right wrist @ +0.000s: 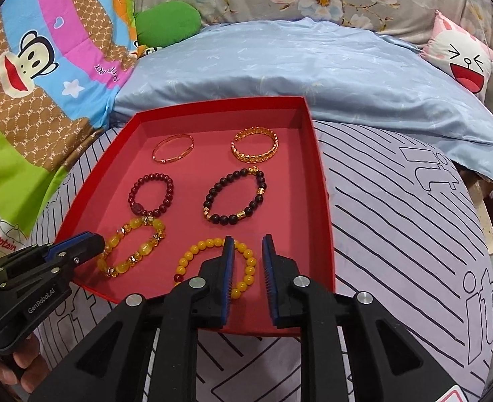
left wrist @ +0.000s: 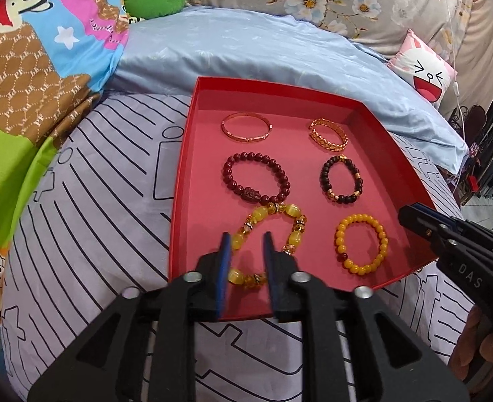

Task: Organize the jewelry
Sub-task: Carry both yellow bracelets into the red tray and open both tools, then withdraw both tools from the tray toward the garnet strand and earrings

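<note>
- The red tray lies flat on the bed, on the striped sheet. Six bracelets sit in it in two columns of three, well apart from one another save the left column's nearer two, which look to touch. The layout reads as sorted by kind.
- At the tray's 12 o'clock end lie the plain gold bangle and the woven gold cuff. The dark red bead bracelet and the black bead bracelet fill the middle row.
- The chunky yellow bracelet lies at the tray's 7 o'clock corner. The left gripper straddles its left side with jaws spread a little, neither pad pressing on a bead; it looks like a release after setting it down.
- The small yellow bead bracelet lies at 5 o'clock. The right gripper hangs over its right arc, jaws slightly parted; one finger crosses the beads and none are pinched.
- Both grippers tilt steeply downward toward the tray's near edge, side by side. A hand shows under the left tool's handle.
- Judged from this, the sorting looks close to finished.
</note>
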### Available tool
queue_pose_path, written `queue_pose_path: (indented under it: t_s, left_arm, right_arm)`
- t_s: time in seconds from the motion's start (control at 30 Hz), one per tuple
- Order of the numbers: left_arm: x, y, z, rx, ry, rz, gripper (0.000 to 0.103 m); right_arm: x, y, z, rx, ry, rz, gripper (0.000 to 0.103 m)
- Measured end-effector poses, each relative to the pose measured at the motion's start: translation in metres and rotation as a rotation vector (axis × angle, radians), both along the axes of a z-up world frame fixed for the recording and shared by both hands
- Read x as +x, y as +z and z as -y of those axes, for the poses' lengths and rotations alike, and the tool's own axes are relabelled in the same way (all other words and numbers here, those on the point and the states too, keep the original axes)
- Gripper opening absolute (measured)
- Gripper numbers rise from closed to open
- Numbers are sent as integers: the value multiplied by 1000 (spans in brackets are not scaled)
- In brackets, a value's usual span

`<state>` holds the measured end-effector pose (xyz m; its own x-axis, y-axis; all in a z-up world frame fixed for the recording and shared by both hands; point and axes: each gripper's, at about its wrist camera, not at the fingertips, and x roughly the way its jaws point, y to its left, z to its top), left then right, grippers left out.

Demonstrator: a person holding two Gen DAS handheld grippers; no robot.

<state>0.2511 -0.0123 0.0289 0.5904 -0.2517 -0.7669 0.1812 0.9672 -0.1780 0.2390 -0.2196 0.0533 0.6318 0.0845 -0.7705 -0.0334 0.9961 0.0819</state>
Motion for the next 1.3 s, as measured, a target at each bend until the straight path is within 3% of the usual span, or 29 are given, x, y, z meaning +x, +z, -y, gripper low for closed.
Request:
queue_pose_path:
  t_s: [0.07,0.63,1.13,1.3]
  left_arm:
    - [-3,4,2,7,1,16,28]
    - [-42,35,-13,-21,27,71,28]
    - [-120,28,-23,-20,3,29,29]
    - [-148,21,-19,-21,-19,8,35]
  right_arm:
    - [-3,3,2,5,-3,9,18]
    - [-56,33,-5,35,19,61,18]
    - [-134,16,-9,50,33,11,18]
    - [-155,9,-5,56,23,-6,18]
